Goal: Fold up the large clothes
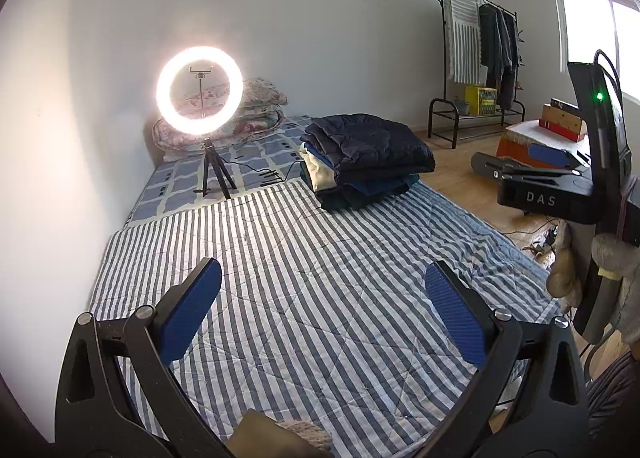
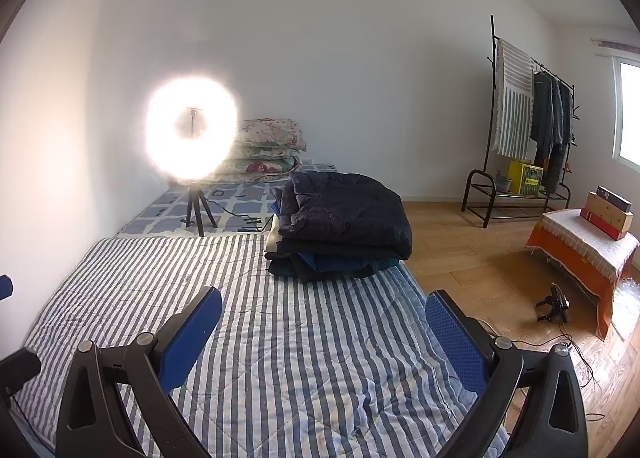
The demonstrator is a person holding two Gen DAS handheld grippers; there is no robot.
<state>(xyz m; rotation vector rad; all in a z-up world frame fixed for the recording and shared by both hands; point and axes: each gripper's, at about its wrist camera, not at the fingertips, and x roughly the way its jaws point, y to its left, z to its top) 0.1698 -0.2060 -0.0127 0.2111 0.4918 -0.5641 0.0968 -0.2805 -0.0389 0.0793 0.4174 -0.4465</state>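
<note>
A stack of folded clothes (image 1: 368, 154) (image 2: 340, 226), topped by a dark navy quilted jacket, sits at the far right of a blue-and-white striped quilt (image 1: 320, 238) (image 2: 280, 338) spread flat on the bed. My left gripper (image 1: 323, 264) hovers over the near part of the quilt, open, with nothing between its blue pads. Over the quilt's right side my right gripper (image 2: 324, 294) is also open and empty. In the left wrist view the right gripper (image 1: 520, 162) shows at the right edge. A blue pad of the left gripper (image 2: 6, 286) peeks in at the left of the right wrist view.
A lit ring light on a tripod (image 1: 199, 89) (image 2: 192, 126) stands on the bed beyond the quilt, with folded floral bedding (image 1: 260, 98) behind it. On the wooden floor to the right are a clothes rack (image 2: 528, 130), an orange-covered stool with boxes (image 2: 580, 254), and cables (image 2: 554, 304).
</note>
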